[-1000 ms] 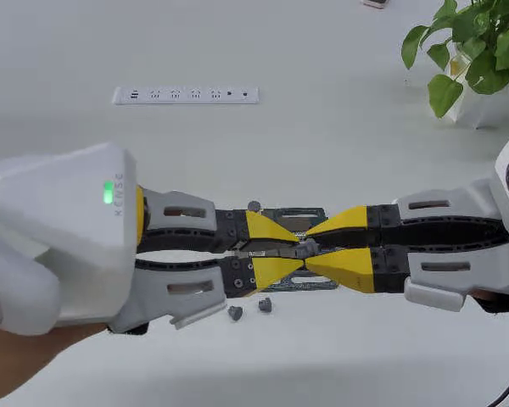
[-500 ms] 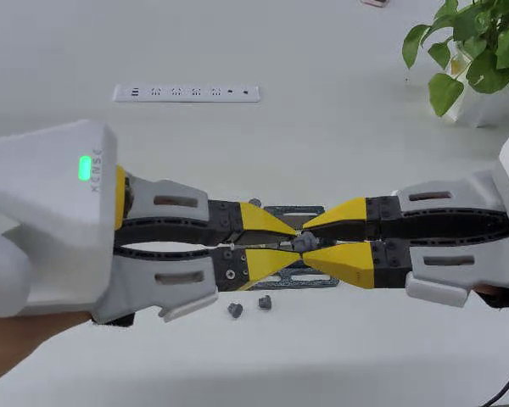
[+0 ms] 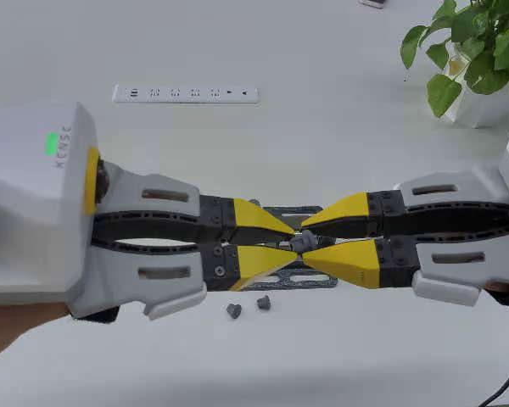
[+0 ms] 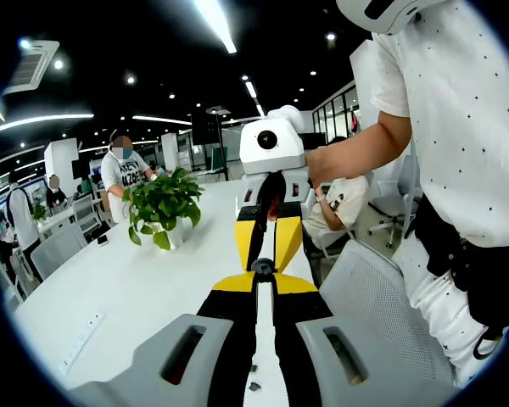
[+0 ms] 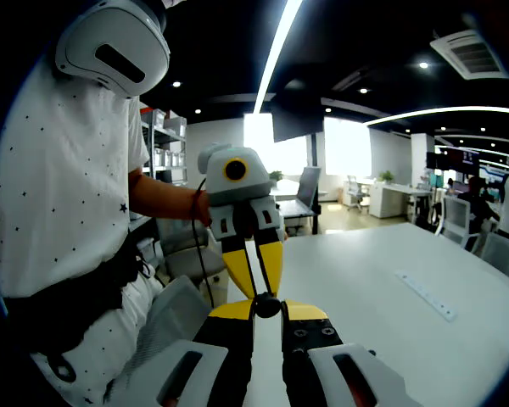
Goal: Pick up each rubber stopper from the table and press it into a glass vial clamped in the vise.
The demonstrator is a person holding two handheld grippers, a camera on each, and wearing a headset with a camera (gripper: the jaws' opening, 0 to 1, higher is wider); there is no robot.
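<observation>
My right gripper (image 3: 306, 243) pinches a rubber stopper (image 3: 300, 243) over the vise (image 3: 299, 211) — my left gripper (image 3: 291, 242), jaws narrow, meets it tip to tip; whether it grips, I cannot tell.

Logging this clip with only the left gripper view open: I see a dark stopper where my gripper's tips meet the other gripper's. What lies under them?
Observer: In the head view, a dark metal vise lies flat on the white table, directly beneath the meeting tips.
Operator: Which gripper has the stopper?
Observer: From above, the grey stopper sits between the right gripper's tips, which look shut on it. The left gripper's tips come up against it from the other side; I cannot tell whether they grip anything.
Operator: Anything on my gripper's body that I can't see from here?
Observer: A green light glows on top of its white housing.
</observation>
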